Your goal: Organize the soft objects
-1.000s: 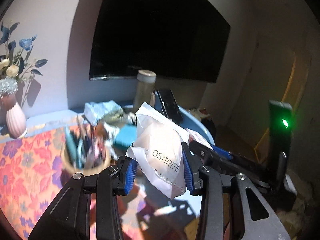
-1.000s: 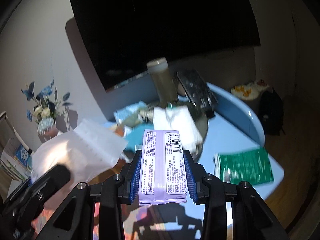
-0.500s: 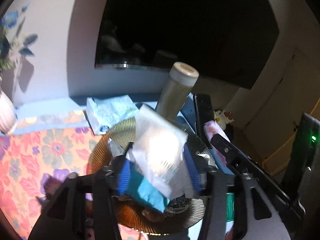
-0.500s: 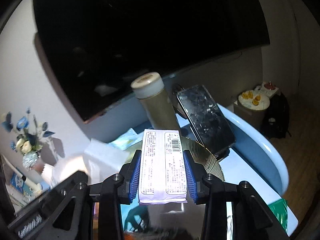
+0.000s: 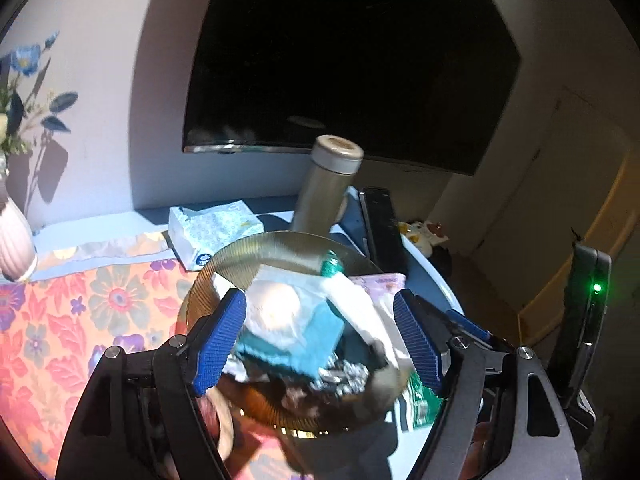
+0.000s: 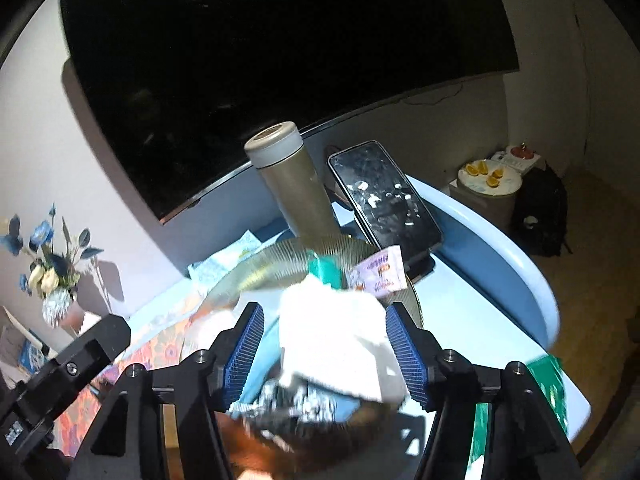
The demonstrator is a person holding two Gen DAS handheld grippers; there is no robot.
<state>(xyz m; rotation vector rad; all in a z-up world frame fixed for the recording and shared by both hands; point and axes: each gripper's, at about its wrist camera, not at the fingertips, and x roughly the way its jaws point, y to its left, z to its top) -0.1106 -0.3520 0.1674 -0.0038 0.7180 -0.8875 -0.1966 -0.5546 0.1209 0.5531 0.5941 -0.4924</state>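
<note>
— So what do your tongs have hold of?

— Nothing. My left tongs [image 5: 318, 344] are spreading, their blue pads clear of the white bag [image 5: 280, 308] lying between them on the heap in the bowl [image 5: 236, 252]. My right tongs [image 6: 324, 354] are spreading too, pads off a white packet [image 6: 332, 336] in that same bowl.

— And the soft things?

— All piled in the ribbed amber bowl: the white bag, a teal pack [image 5: 304, 344], crumpled foil [image 5: 344, 376], and the purple pack [image 6: 380, 272] leaning on the far rim.

— Any writing you can read?

— The purple pack carries print, but too small and blurred for me. The tissue pack [image 5: 212, 228] behind the bowl has a round blue logo I cannot read.

— What is the tabletop like?

— Pale blue and rounded, with a flowered orange cloth [image 5: 60, 320] on its left part. A tan flask [image 6: 292, 184] stands upright just behind the bowl, a phone [image 6: 384, 200] propped beside it, a green packet [image 6: 552, 384] near the front edge.

— And the room?

— A big dark screen [image 5: 352, 64] on a pale wall, a vase [image 6: 60, 304] of blue and white flowers at the left, a wooden floor, and a plate of orange slices [image 6: 486, 174] on a low stand at the right.
</note>
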